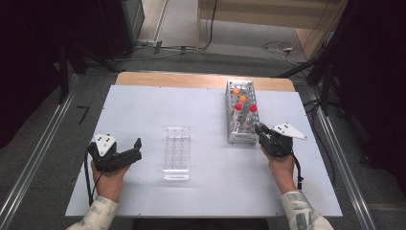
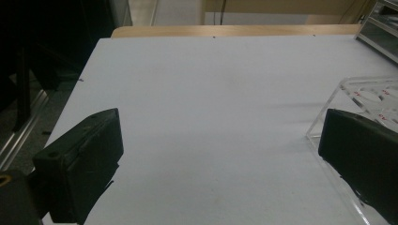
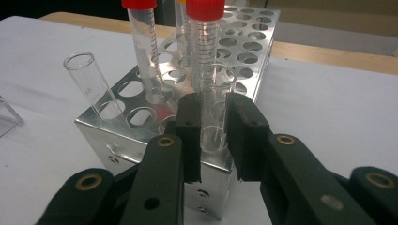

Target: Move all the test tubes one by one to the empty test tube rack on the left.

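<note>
Tube (image 3: 212, 105), open-topped and clear, is standing in the near corner of the metal rack (image 3: 141, 119), where the right gripper (image 3: 211, 136) is clamping it, probably for lifting out. Meanwhile the left gripper (image 2: 220, 154) is waiting wide open and empty beside the clear rack (image 2: 371, 96), likely the tube's destination.

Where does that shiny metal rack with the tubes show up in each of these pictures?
High view: the metal rack stands right of centre on the white table, just ahead of the right gripper.
Left gripper view: a corner of it sits at the top right edge.
Right gripper view: it sits in the middle, behind the jaws closed on an uncapped glass tube.
Shared landmark: the clear plastic rack.
</note>
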The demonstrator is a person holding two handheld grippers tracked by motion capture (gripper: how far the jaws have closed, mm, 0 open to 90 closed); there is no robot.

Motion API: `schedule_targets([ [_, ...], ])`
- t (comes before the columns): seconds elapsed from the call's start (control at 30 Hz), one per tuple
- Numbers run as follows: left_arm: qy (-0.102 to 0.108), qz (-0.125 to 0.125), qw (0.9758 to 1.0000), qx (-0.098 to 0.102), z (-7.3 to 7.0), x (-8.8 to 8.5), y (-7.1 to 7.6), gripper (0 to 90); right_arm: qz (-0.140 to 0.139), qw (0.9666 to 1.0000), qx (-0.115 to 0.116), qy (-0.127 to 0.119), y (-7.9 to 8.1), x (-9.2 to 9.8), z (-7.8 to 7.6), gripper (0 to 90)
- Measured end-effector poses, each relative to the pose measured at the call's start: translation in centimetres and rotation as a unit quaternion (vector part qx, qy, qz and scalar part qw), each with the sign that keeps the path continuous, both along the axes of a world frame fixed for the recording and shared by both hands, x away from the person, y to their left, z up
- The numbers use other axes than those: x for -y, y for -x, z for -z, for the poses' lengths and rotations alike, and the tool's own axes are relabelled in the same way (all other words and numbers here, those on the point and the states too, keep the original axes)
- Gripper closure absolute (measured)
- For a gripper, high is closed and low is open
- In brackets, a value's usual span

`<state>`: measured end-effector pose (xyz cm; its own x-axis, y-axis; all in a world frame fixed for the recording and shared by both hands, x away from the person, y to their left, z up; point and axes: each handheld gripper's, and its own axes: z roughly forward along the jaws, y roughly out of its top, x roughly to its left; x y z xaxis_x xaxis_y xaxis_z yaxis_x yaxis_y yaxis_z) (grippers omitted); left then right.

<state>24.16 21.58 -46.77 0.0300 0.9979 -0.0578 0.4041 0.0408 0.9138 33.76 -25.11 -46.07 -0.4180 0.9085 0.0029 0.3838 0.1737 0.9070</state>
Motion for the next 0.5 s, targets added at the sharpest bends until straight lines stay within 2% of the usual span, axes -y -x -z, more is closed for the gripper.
schedule_targets([
  [0.1,0.0,0.0,1.0,-0.003,0.1,0.0,0.0,0.8,-0.001,1.0,0.002,-0.002,0.0,0.0,-0.3,73.0],
  [0.5,0.0,-0.001,1.0,0.0,0.0,-0.1,0.2,0.8,0.002,0.9994,0.033,-0.012,0.9,0.1,-2.2,73.4],
])
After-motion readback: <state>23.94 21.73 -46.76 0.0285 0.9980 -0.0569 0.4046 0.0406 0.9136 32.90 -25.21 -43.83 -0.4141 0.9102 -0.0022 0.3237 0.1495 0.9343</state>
